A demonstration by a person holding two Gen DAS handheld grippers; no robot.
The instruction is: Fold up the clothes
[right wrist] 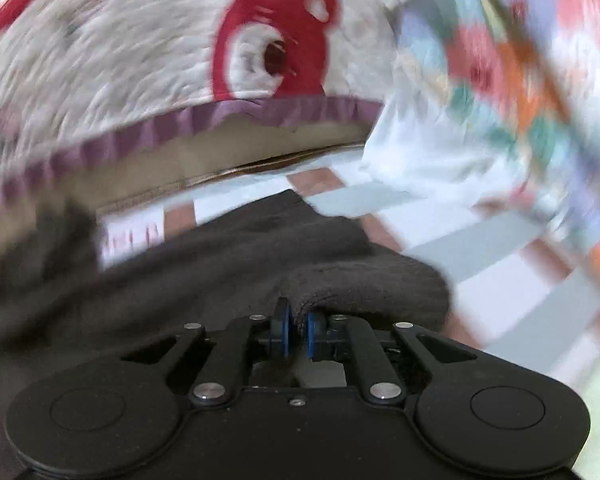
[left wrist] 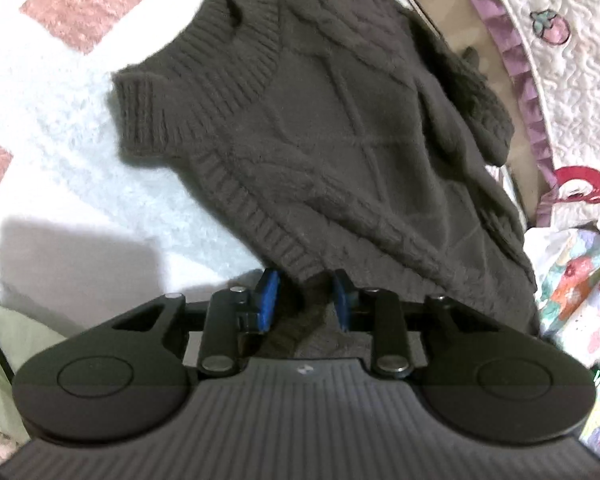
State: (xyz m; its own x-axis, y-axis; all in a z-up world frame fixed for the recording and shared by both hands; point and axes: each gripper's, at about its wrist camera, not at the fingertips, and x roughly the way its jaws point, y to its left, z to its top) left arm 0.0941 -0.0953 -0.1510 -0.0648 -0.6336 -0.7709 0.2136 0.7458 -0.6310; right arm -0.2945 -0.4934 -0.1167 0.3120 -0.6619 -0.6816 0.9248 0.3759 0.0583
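Vest (left wrist: pixel 340 120) flat on bed (left wrist: pixel 60 120). L tongs (left wrist: pixel 306 300) part-closed, hem corner between pads; R tongs (right wrist: pixel 297 334) clamped on edge. Step: gripping hem. Next, prob.: lift both evenly, fold toward collar.

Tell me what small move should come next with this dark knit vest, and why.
Probably lift both corners slightly and carry the hem toward the neckline. The left claw has the ribbed hem of the vest bunched between its blue pads, the right claw is shut on another edge, and the vest lies spread over the checked blanket, so it looks ready for a fold.
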